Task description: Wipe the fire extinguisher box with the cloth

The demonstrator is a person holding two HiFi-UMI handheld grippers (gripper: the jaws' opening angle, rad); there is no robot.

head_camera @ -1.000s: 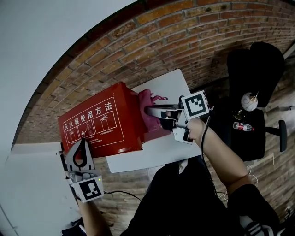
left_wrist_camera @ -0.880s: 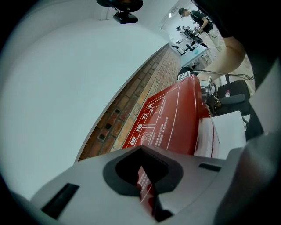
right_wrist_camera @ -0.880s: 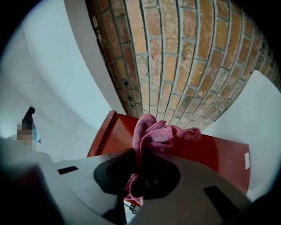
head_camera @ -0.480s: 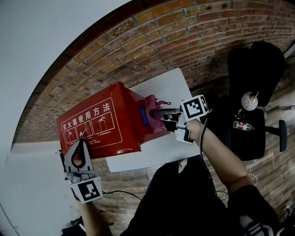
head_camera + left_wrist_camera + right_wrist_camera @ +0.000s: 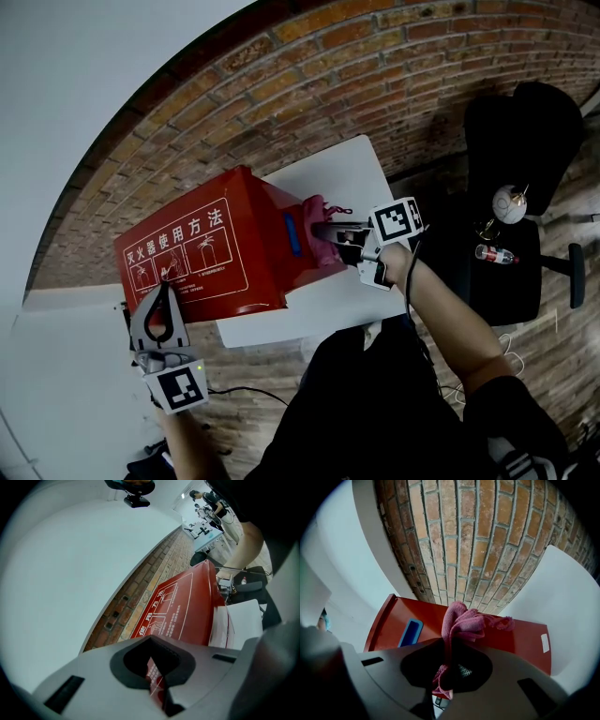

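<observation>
Red steel box: the fire extinguisher box (image 5: 202, 248) lies at centre left of the head view on a white tabletop (image 5: 323, 309), with its printed instruction face up.
Box end panel: this panel faces right of frame and carries a blue recessed handle (image 5: 292, 234).
Cloth: a pink cloth (image 5: 317, 214) is bunched against the end panel, just right of the handle and close to the panel's upper edge.
Right gripper: the right gripper (image 5: 323, 232) pinches the cloth. In the right gripper view a fold runs down between the jaws and the bulk spills out ahead of them.
Left gripper: the left gripper (image 5: 169, 292) sits at lower left of the head view, by the box's lower left corner, with its jaws pressed together on nothing. Contact with the box cannot be confirmed.
Step in hand: wiping the end panel, as judged from the cloth position.
Next move: sweep the cloth across the panel under steady pressure, hold the pinch firm, and clear the handle recess without snagging.
</observation>
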